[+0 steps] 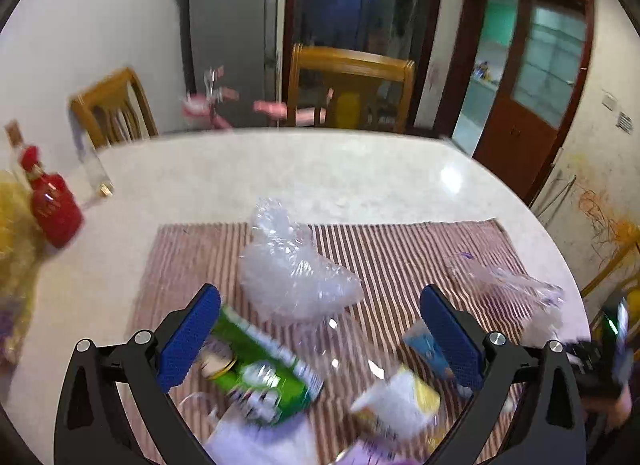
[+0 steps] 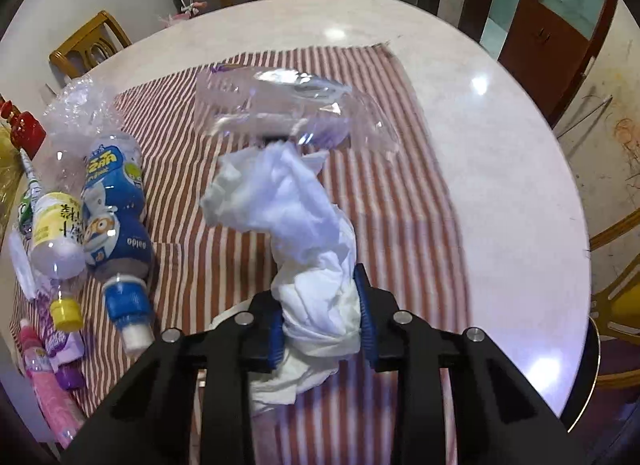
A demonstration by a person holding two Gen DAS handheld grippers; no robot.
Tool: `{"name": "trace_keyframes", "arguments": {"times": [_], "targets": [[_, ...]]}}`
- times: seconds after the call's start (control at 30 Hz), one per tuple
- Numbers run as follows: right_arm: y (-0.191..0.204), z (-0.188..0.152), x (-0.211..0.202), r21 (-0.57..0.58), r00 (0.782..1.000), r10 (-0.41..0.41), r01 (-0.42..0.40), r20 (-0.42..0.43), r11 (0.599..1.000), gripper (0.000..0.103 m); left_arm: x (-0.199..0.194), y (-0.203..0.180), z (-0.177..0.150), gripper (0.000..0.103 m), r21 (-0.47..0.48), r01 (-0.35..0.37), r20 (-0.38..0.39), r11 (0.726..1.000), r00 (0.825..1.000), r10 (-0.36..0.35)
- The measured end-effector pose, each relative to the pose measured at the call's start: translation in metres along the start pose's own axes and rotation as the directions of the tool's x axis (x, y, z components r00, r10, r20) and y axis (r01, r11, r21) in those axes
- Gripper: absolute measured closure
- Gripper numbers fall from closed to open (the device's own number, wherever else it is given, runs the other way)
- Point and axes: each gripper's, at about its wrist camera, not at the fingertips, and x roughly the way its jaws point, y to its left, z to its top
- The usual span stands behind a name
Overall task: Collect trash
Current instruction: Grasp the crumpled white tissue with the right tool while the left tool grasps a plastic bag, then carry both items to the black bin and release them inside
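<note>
My right gripper (image 2: 320, 297) is shut on a crumpled white tissue (image 2: 296, 209), which sticks out ahead of the pads above the striped cloth (image 2: 400, 193). Beyond the tissue lies a clear plastic wrapper (image 2: 288, 105). At the left of the cloth lie a blue bottle (image 2: 116, 209), a yellow-labelled bottle (image 2: 56, 233) and a pink bottle (image 2: 44, 381). My left gripper (image 1: 320, 293) is open with nothing held, just above a crumpled clear bag (image 1: 292, 269), a green packet (image 1: 260, 365) and a white and yellow bottle (image 1: 400, 401).
A round pale table (image 1: 320, 169) carries the cloth. A red bottle (image 1: 54, 205) and a tall clear glass (image 1: 94, 169) stand at its left edge. Wooden chairs (image 1: 116, 105) (image 1: 352, 81) stand behind the table, and a brown door (image 1: 532, 85) is at the right.
</note>
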Motion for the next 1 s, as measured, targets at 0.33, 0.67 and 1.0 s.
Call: {"name": "trace_keyframes", "arguments": {"times": [0.33, 0.67, 1.0], "targets": [[-0.025, -0.018, -0.05, 0.025, 0.998, 0.031, -0.032, 0.049, 0.999, 0.072, 0.123, 0.017, 0.031, 0.006, -0.054, -0.188, -0.293, 0.981, 0.942, 0.165], [-0.019, -0.009, -0.073, 0.023, 0.988, 0.09, -0.094, 0.124, 0.995, 0.072, 0.118, 0.022, 0.028, 0.08, -0.093, -0.142, -0.246, 0.986, 0.962, 0.116], [-0.015, 0.006, -0.098, 0.036, 0.959, 0.159, -0.172, 0.233, 0.984, 0.072, 0.004, 0.001, 0.053, 0.08, -0.068, -0.027, 0.05, 0.997, 0.998, 0.03]]}}
